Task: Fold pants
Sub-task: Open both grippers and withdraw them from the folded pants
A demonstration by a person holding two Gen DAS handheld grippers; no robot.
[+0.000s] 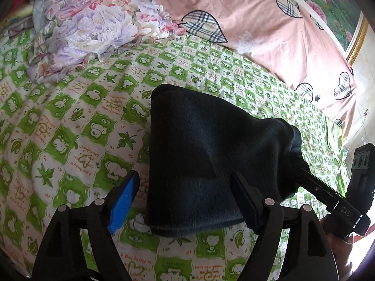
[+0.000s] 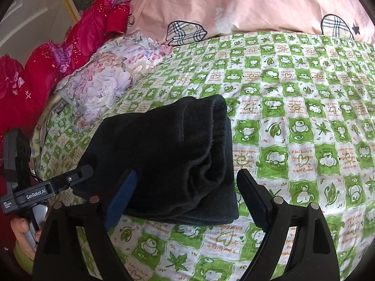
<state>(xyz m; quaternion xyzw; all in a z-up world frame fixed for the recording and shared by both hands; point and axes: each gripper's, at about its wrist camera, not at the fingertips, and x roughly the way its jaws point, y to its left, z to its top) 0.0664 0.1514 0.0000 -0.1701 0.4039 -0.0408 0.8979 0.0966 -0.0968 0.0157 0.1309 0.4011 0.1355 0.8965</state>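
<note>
Folded black pants [image 1: 201, 154] between both claws: left gripper [image 1: 185, 201], right gripper [image 2: 187, 199] wide open, gripping nothing (long axis running away from claws).

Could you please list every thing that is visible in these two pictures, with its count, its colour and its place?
pants: one, black, folded, on the sheet between both grippers
sheet: one, green and white check, covering the bed
floral cloth: one, lilac and pink, crumpled, far left
pink cover: one, with plaid hearts, along the far edge
red garment: one, beyond the floral cloth
framed picture: one, gold frame, on the wall
left gripper: black, open
right gripper: black, open
hand: one, on the left gripper's handle
</note>
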